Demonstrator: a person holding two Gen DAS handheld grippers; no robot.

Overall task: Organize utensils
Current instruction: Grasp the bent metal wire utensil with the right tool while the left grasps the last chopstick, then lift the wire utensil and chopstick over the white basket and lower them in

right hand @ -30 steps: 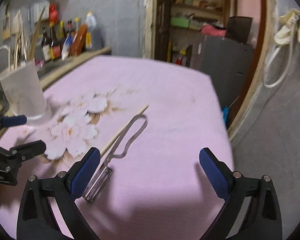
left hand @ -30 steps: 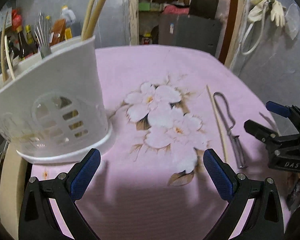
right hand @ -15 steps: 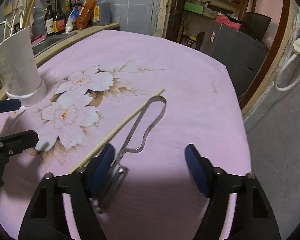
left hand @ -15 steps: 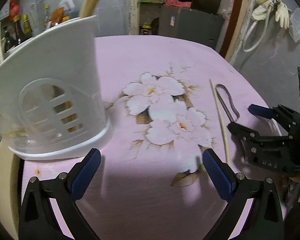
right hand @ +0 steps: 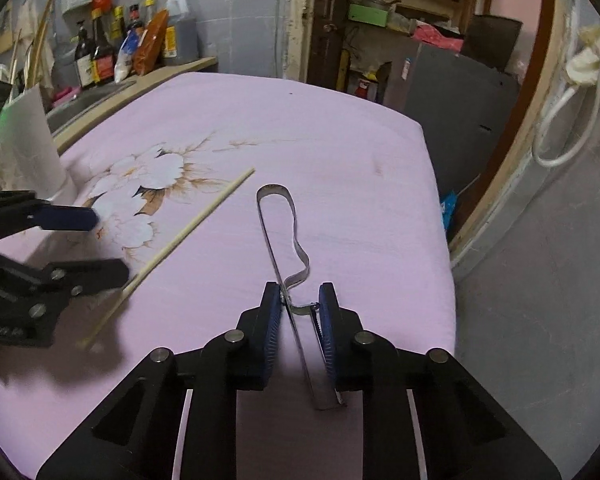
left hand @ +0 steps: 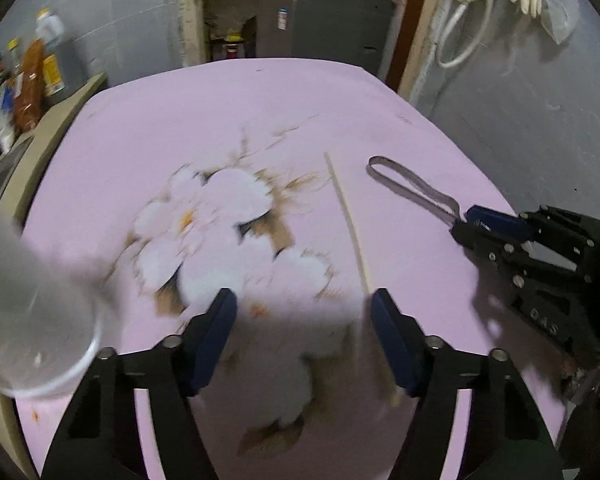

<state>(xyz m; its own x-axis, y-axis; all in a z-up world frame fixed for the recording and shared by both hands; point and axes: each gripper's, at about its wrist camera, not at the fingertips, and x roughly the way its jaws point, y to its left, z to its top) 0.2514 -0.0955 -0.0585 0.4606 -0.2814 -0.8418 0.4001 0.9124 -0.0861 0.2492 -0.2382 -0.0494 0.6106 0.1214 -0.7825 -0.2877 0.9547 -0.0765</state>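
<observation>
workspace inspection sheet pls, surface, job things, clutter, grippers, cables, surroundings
surface: pink floral tablecloth, flat.
job's things: metal peeler and a chopstick lie apart; white utensil holder at the left edge.
clutter: nothing seen.
grippers: right gripper has just been closing, now around the peeler; left gripper, also closing, has the chopstick beside its right finger, not gripped.
cables: white hose on the wall.
surroundings: sauce bottles, shelves.

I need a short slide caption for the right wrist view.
Right gripper closing on a metal peeler; a chopstick lies beside it.
</observation>
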